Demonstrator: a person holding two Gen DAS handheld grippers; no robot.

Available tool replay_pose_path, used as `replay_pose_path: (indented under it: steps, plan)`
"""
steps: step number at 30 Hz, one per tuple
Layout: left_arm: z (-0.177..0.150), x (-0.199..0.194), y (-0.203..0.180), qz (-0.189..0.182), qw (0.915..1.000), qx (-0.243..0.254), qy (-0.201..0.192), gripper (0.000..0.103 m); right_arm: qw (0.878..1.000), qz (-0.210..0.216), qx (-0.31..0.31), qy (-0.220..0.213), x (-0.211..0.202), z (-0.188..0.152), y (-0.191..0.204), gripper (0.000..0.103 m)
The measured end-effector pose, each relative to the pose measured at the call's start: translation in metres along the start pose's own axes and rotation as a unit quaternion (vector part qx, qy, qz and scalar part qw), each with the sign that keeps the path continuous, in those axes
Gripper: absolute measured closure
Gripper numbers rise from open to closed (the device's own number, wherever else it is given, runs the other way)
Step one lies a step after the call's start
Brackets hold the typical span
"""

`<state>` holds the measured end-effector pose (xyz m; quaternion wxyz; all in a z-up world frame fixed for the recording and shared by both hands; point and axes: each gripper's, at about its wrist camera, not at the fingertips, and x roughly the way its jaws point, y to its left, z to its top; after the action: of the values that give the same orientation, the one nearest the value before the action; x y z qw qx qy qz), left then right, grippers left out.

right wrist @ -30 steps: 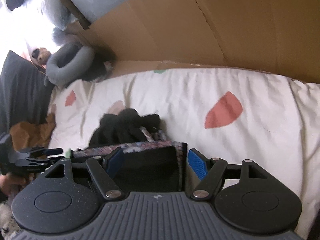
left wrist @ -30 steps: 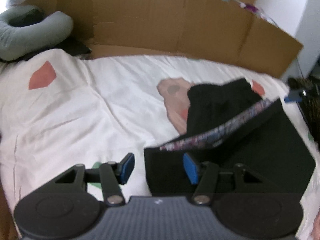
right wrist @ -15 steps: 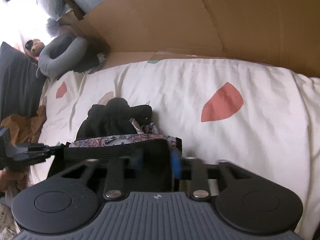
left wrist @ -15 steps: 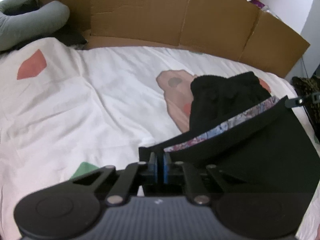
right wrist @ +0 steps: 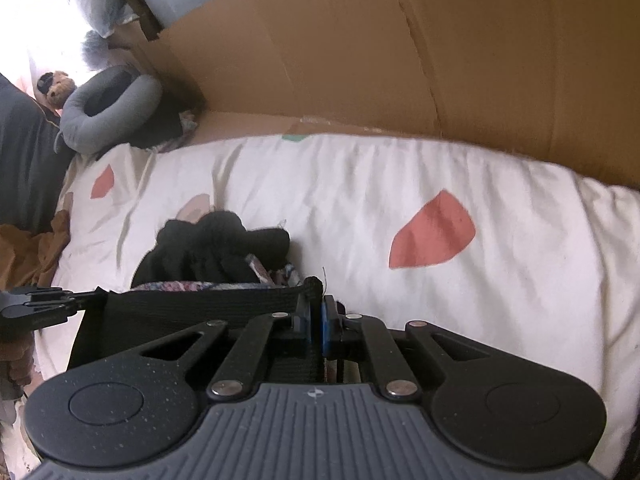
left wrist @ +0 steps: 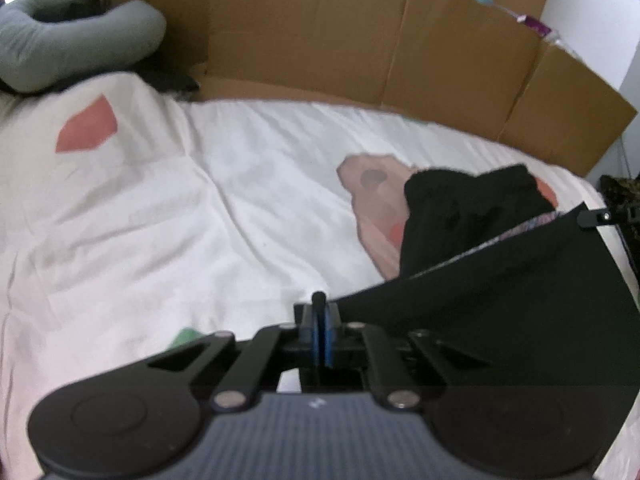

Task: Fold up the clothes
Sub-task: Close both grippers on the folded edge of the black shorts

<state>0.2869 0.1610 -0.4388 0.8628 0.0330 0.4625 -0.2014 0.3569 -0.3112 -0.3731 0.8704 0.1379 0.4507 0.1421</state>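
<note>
A black garment with a patterned lining lies on the white bedsheet. My left gripper is shut on its near left corner, and the black edge stretches taut up to the right gripper's tip at the right edge. In the right wrist view my right gripper is shut on the garment's other corner, with the left gripper holding the far end. The rest of the black garment sits bunched beyond the stretched edge.
Brown cardboard walls stand along the far side of the bed. A grey neck pillow lies at the back left. A brown cloth and a dark pillow lie off the bed's left end in the right wrist view.
Both grippers went from open to shut on the garment's corners. The garment's edge is now lifted and pulled taut between them.
</note>
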Motion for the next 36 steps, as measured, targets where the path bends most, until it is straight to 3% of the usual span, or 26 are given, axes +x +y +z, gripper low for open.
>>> replay_pose_path:
  steps: [2,4,7,9,12,16,29,30,36]
  plan:
    - [-0.002,0.000,-0.002,0.008,0.9999,0.007,0.000,0.080,1.000,0.003,0.009,0.007,0.004,-0.002,-0.002,0.097]
    - [-0.003,0.000,-0.004,0.017,0.9997,0.014,0.000,0.059,1.000,0.002,0.012,0.008,0.002,-0.003,-0.001,0.094]
    - [-0.004,0.002,-0.006,0.021,0.9996,0.019,0.001,0.051,1.000,-0.004,0.001,0.007,0.000,-0.003,0.002,0.074]
    - [-0.005,0.004,-0.006,0.018,0.9996,0.019,0.003,0.050,1.000,-0.005,0.002,0.009,0.002,-0.004,0.001,0.062]
    - [-0.006,0.006,-0.005,0.015,0.9997,0.019,0.006,0.051,1.000,-0.004,0.004,0.014,0.007,-0.006,0.000,0.061]
    - [-0.007,0.010,-0.006,0.011,0.9997,0.021,0.010,0.061,1.000,-0.003,0.002,0.021,0.017,-0.007,0.002,0.061]
    - [-0.005,0.015,-0.015,0.022,0.9986,0.043,0.019,0.059,0.998,-0.026,-0.036,0.039,0.041,-0.011,0.014,0.061]
    - [-0.005,0.015,-0.016,0.023,0.9986,0.042,0.021,0.060,0.998,-0.030,-0.034,0.039,0.041,-0.010,0.014,0.056]
    - [-0.006,0.015,-0.017,0.018,0.9989,0.039,0.019,0.070,0.998,-0.041,-0.030,0.040,0.042,-0.010,0.014,0.053]
